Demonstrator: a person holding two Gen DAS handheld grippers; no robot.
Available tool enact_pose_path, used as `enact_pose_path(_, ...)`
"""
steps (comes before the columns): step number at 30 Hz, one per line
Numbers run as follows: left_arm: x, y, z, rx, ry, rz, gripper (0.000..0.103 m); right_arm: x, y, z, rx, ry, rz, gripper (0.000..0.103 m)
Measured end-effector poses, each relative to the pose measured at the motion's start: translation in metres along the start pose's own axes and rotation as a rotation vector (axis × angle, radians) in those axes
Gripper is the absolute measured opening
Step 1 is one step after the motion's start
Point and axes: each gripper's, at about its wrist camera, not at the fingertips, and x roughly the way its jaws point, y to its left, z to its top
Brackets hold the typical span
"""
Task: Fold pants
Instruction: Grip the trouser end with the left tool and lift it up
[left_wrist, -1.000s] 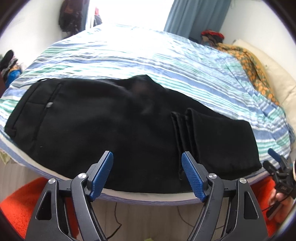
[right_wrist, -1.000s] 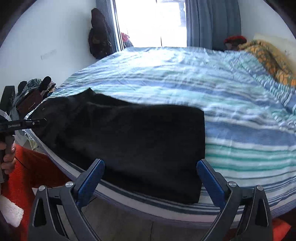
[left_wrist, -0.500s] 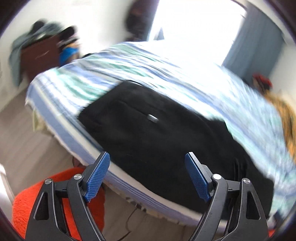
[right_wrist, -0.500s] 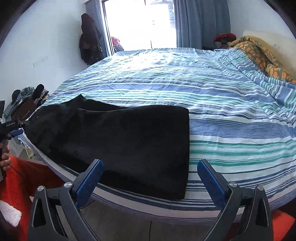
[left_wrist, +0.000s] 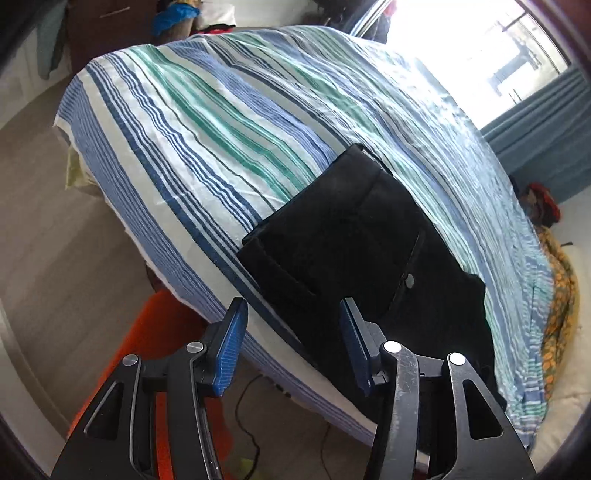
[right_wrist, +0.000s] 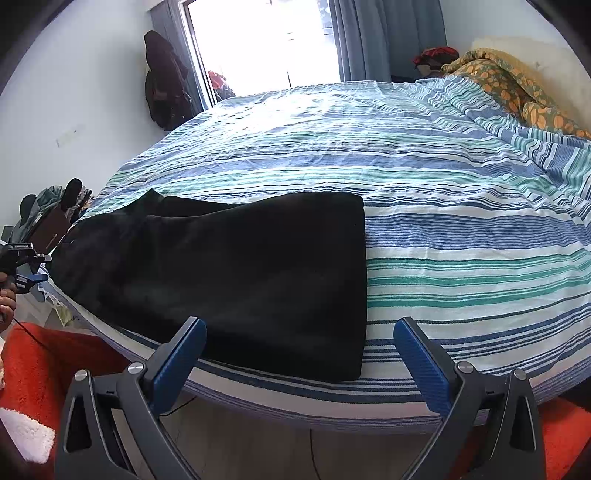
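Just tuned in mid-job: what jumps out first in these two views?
The black pants lie partly folded along the near edge of the striped bedspread. The left tongs hover at the waistband corner, jaws just narrowed with nothing between them; the right tongs hang wide open by the folded end. A bright window glares behind.

Bright window (right_wrist: 266, 40) glare, sharp, fisheye-warped edges

Hidden behind the right-hand finger (left_wrist: 356, 343): lower stretch of black pants (left_wrist: 362, 243); cut off leftward: hand (right_wrist: 6, 295).
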Motion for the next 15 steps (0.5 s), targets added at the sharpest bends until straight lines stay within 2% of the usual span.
enact_pose_path(1, 0.0, 0.001, 0.0, -0.006, -0.014, -0.008, 0.049, 0.0, 0.0, -0.001, 0.0, 0.001, 0.001, 0.101)
enact_pose_path(2, -0.002, 0.0, 0.0, -0.007, -0.025, -0.016, 0.032, 0.0, 0.0, -0.001, 0.001, 0.004, 0.001, 0.101)
enact_pose_path(3, -0.004, -0.001, 0.001, -0.004, -0.04, 0.0, 0.026, 0.0, 0.0, -0.002, 0.003, 0.007, 0.0, 0.101)
enact_pose_path(5, -0.01, -0.003, 0.003, 0.006, -0.069, -0.015, 0.022, 0.002, -0.001, -0.002, 0.007, 0.014, 0.001, 0.101)
enact_pose_path(8, -0.015, -0.013, 0.008, 0.046, -0.083, -0.024, 0.021, 0.005, -0.001, -0.004, 0.011, 0.025, 0.003, 0.101)
enact_pose_path(10, -0.003, -0.017, 0.016, 0.075, -0.057, 0.002, 0.022, 0.007, 0.001, -0.005, 0.011, 0.035, 0.01, 0.101)
enact_pose_path(11, 0.004, -0.013, 0.017, 0.071, -0.037, 0.016, 0.023, 0.008, 0.002, -0.005, 0.007, 0.04, 0.013, 0.101)
enact_pose_path(13, 0.005, -0.001, 0.018, 0.028, -0.024, -0.019, 0.025, 0.008, 0.006, -0.006, -0.005, 0.042, 0.019, 0.101)
enact_pose_path(14, -0.003, 0.005, 0.015, -0.008, -0.052, -0.054, 0.03, 0.008, 0.007, -0.006, -0.013, 0.041, 0.021, 0.101)
enact_pose_path(15, -0.012, 0.01, 0.012, -0.038, -0.09, -0.076, 0.042, 0.007, 0.009, -0.007, -0.021, 0.04, 0.022, 0.101)
